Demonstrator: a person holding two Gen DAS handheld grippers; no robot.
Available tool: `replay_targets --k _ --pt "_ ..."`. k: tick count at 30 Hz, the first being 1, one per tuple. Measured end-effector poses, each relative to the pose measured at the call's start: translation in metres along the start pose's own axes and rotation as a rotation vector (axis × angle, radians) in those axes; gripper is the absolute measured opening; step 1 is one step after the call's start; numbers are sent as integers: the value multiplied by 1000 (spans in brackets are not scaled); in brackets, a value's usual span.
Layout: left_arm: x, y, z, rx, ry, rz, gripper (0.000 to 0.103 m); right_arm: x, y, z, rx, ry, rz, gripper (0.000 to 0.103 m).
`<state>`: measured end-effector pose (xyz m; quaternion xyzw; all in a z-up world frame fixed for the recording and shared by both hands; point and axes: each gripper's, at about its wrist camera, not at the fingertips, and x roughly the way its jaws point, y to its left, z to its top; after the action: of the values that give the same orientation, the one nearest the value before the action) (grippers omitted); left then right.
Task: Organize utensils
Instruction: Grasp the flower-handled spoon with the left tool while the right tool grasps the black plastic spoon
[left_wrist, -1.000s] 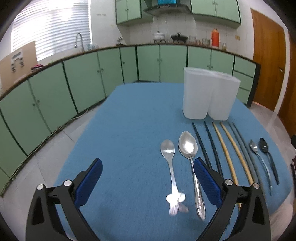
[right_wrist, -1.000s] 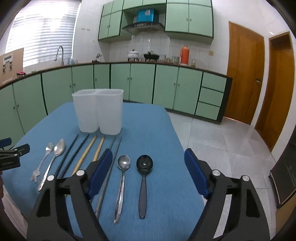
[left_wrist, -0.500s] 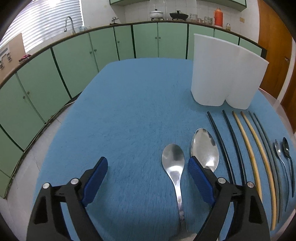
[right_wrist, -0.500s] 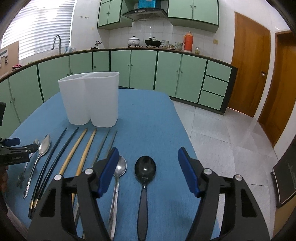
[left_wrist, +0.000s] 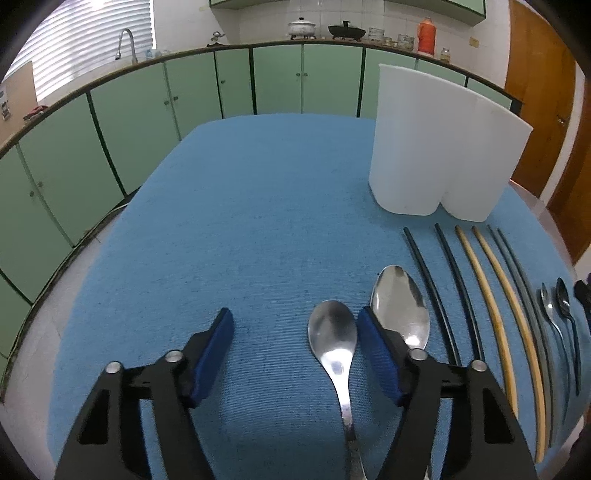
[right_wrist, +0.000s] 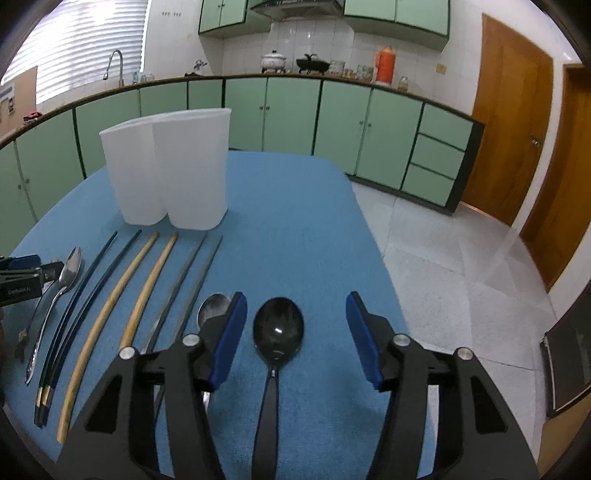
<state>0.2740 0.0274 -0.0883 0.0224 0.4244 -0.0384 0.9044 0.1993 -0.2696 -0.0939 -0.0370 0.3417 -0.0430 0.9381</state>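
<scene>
Closing both pairs of jaws at once, we have a spoon between each, and neither pair of pads presses on anything yet. The left gripper (left_wrist: 295, 347) straddles the small spoon (left_wrist: 333, 334); its right pad sits close beside the bowl, while the left pad stands well off. The jaws have just been narrowing, with the spoon's neck between them. The right gripper (right_wrist: 295, 336) frames the black spoon (right_wrist: 278, 328) in the same way, also closing, with the spoon nearer the left pad.

We take the holder (left_wrist: 439, 147) as our landmark. All the utensils lie in a row on the blue cloth (left_wrist: 240, 206) in front of it: the small spoon farthest to its left, then the big spoon (left_wrist: 400, 310), then the chopsticks (left_wrist: 495, 295) directly before it, and the black spoon at the far right end beside a steel spoon (right_wrist: 212, 306).

To do this well, we judge that each gripper should centre on its handle before the pads meet, since an off-centre close would likely push the spoon sideways. The left right-hand finger lies close to the big spoon, so we should keep it from nudging that. Thin metal on cloth may slip; a low, firm pinch at the neck seems best.
</scene>
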Motion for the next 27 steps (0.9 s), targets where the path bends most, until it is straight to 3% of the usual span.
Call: replay_targets --k 5,11,14,17,19,24,27 --pt "-4 0 -2 0 -16 -14 41 10 2 0 -13 52 18 54" --pt "-2 0 2 3 -22 -32 27 21 -2 8 -18 102 28 54" --pt "-2 1 2 -1 -25 -38 27 28 -3 10 -12 142 54 52" --pt "-2 3 3 -6 -26 -48 27 34 -5 9 8 186 74 34" --pt "-3 3 3 -6 -31 -51 27 32 -7 9 12 179 80 34" --pt "-14 5 -1 -6 -62 -60 26 13 -8 11 19 116 102 33" --pt "-31 6 -2 -12 -114 -72 26 -9 -9 17 15 34 109 33"
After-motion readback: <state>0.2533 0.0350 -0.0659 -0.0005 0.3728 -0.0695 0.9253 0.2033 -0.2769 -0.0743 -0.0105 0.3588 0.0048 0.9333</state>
